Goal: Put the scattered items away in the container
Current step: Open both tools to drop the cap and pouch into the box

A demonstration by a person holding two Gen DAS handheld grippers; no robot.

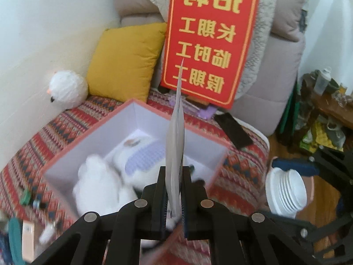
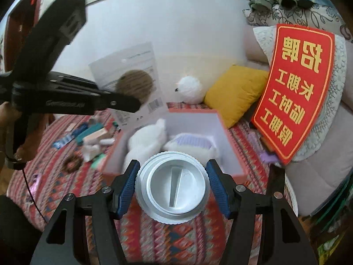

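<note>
A flat packet (image 1: 175,145) is gripped edge-on by the left claw (image 1: 174,196) and is held above the open box (image 1: 136,119), over its near half. A white ribbed lid (image 2: 172,186) is clamped between the blue pads (image 2: 128,187) of the right claw (image 2: 173,186), which is held just short of the box's near rim. Inside the box a white plush toy (image 2: 145,143) and a white and lilac item (image 2: 192,143) are seen; free room is left along the far wall and the right corner. The box is set on a bed covered by a red patterned blanket (image 2: 176,231). Small items (image 2: 94,137) are scattered to its left. A yellow cushion (image 2: 233,88), a red sign (image 2: 295,92) and a white round toy (image 2: 189,88) are placed behind it, against a pale wall.
</note>
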